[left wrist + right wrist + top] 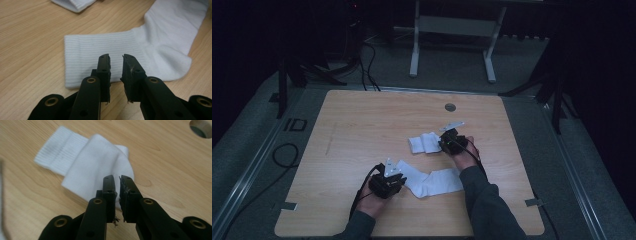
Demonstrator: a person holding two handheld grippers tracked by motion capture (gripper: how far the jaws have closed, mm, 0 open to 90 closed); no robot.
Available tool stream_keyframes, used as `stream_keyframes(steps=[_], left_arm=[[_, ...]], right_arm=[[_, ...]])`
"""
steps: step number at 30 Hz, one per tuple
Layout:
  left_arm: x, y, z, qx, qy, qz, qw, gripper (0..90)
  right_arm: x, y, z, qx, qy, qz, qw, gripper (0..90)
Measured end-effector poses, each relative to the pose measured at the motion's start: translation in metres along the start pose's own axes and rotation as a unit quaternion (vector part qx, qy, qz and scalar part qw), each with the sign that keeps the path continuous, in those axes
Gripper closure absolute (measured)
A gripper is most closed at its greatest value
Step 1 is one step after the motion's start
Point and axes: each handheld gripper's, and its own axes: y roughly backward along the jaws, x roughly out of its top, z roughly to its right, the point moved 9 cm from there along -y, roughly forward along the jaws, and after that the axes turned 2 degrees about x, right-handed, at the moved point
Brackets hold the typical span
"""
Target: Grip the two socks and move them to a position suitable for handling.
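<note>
Two white socks lie on my table (362,115). The flat sock (432,181) lies near my edge, its ribbed cuff toward my left gripper (393,172); the folded sock (424,142) lies farther in, just beside my right gripper (447,137).

Left gripper view: my jaws stand over the cuff of the flat sock (125,47) with a narrow gap between them and no cloth in it. I judge they are placed there so the cuff edge can be pinched and lifted for folding.

Right gripper view: my jaws are nearly closed, a thin slit between them, at the near edge of the folded sock (92,167). Whether they pinch a bit of its edge I cannot tell. I judge that this hand is steadying or finishing the fold.

No container is in sight; the round hole (450,107) in the table holds nothing that I can make out.
</note>
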Motion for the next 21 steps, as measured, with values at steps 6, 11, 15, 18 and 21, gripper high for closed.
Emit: stream_keyframes(steps=[6,11,15,18,21], left_arm=[[0.000,-0.001,-0.003,0.005,0.003,0.002,1.0000,76.0],[0.002,0.000,-0.003,0.008,0.006,0.001,0.9999,76.0],[0.006,-0.001,-0.001,0.012,0.003,0.006,0.9999,76.0],[0.010,-0.003,0.000,0.017,0.000,0.005,0.9999,76.3],[0.017,-0.008,-0.002,0.021,-0.004,0.003,0.9998,77.1]], right_arm=[[-0.010,-0.019,-0.002,0.005,-0.001,-0.029,0.9996,81.6],[-0.015,-0.015,-0.007,0.004,0.003,-0.038,0.9993,81.2],[-0.021,-0.010,-0.013,0.002,0.002,-0.042,0.9991,79.4],[-0.026,-0.005,-0.020,0.001,0.009,-0.047,0.9989,77.4],[-0.031,-0.001,-0.026,0.003,0.014,-0.050,0.9987,75.1]])
